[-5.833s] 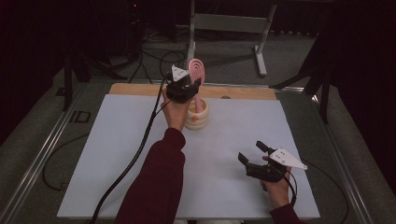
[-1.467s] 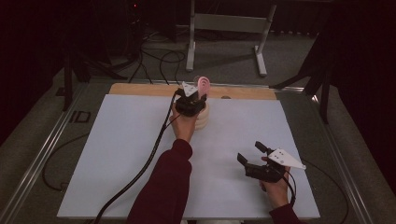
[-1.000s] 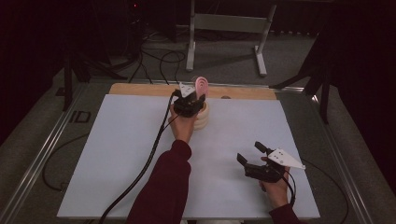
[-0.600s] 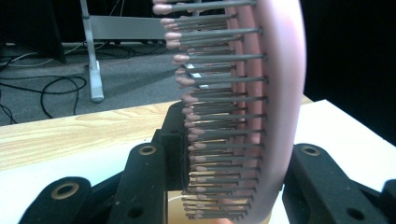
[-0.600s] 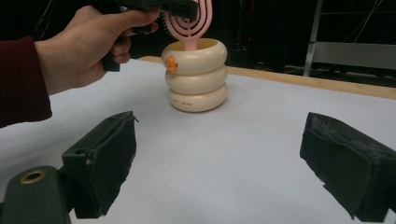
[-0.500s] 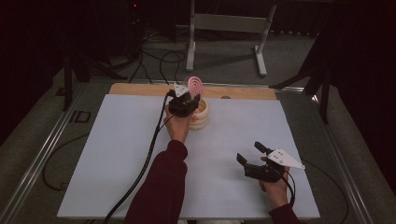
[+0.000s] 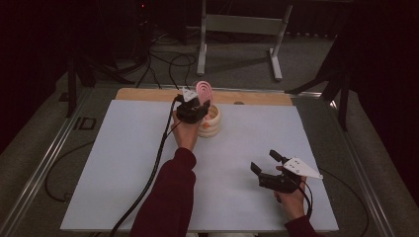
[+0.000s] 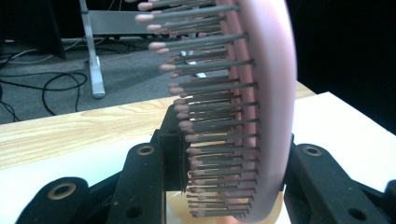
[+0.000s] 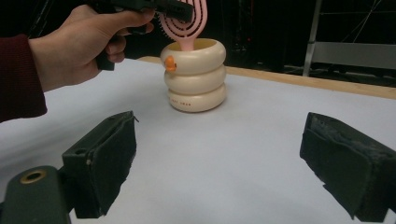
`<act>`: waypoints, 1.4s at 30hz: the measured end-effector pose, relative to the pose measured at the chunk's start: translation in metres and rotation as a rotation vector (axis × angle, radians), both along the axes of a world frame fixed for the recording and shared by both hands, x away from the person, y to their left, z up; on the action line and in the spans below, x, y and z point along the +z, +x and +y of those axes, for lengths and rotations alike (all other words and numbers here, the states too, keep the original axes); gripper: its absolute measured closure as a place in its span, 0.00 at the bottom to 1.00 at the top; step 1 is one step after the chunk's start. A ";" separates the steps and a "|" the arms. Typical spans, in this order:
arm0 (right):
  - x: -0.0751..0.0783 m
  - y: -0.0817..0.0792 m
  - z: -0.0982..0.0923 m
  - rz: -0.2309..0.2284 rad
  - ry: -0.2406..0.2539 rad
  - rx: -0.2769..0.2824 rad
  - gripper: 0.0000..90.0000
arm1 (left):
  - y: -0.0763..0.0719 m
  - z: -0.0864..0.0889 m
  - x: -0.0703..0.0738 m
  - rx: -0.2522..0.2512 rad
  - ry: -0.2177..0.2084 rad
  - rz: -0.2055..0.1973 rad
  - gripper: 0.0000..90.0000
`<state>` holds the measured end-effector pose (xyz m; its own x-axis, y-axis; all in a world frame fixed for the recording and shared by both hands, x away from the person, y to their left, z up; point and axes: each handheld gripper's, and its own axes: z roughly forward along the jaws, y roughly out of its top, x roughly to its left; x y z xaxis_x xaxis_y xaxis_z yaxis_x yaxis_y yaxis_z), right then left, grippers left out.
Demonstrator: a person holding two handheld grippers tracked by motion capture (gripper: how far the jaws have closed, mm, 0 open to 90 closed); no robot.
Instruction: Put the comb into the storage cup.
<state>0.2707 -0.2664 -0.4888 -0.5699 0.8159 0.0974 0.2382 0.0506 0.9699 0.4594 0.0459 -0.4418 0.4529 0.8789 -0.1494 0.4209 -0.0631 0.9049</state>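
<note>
The pink plastic hairbrush with rows of thin bristles [image 8: 243,116] is held upright, with its lower end going down into the cream-coloured holder shaped like three stacked rings [image 9: 194,74]. From the right gripper view, the narrow pink end of the brush enters the open top of the holder, and a small orange mark [image 9: 170,64] sits on the side of the top ring. The holder stands on the white table surface [image 7: 123,163], near the far edge, just in front of the light wooden strip [image 7: 148,94] that runs along the back of the table.

The left gripper [image 7: 193,107] is closed on the hairbrush: in the left gripper view its two black jaws press on both sides of the brush head, one against the bristle side and one against the smooth pink back. The left hand [image 7: 185,131] holds this gripper above and just beside the holder, and the dark red sleeve [image 7: 170,197] reaches across the table toward it. A black cable [image 7: 153,168] trails from the gripper over the table.

The right gripper [image 7: 264,169] is well apart from the holder, near the front right part of the table. Its jaws stand wide apart with nothing between them, and it points toward the holder.
</note>
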 end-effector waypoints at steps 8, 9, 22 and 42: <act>0.000 0.000 0.000 0.000 0.000 0.003 0.14 | 0.001 0.006 -0.001 0.001 -0.002 0.013 0.69; 0.000 0.000 0.000 0.001 0.000 0.003 0.14 | 0.001 0.007 -0.002 0.002 -0.003 0.014 0.68; -0.001 0.000 0.001 0.003 -0.003 0.006 0.14 | 0.003 0.013 -0.003 0.008 0.005 0.029 0.67; -0.001 0.000 0.001 0.006 -0.005 0.007 0.14 | 0.003 0.021 -0.008 0.023 0.012 0.041 0.65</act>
